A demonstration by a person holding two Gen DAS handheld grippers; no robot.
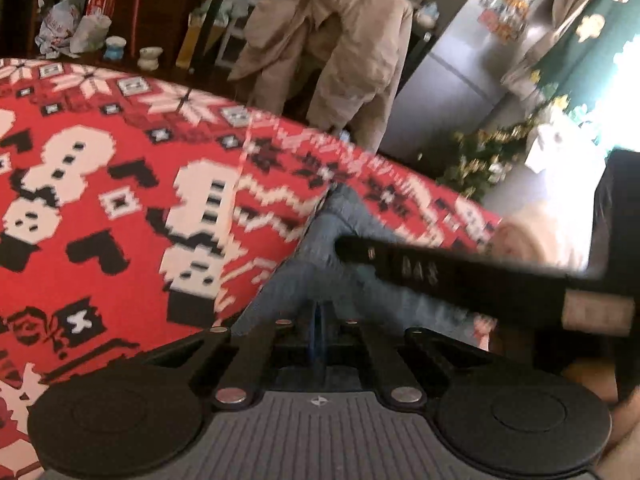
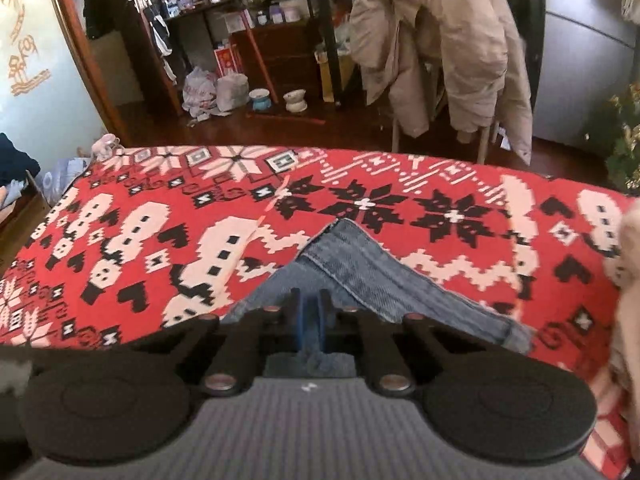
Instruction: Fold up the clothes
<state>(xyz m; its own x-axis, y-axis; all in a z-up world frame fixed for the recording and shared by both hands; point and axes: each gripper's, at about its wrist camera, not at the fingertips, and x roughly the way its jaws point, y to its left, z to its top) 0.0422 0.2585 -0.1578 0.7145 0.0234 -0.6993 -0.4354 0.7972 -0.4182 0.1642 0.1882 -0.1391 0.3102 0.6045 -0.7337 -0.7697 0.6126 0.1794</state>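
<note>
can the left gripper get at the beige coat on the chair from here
Probably not as things stand: the left gripper is shut on the jeans, and the red patterned blanket stretches between it and the beige coat on the chair beyond.

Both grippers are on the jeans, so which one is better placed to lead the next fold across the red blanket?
Probably right. The right gripper is shut on the jeans with open red blanket ahead. The left gripper also grips denim, but the other gripper's black finger crosses just in front of it.
</note>
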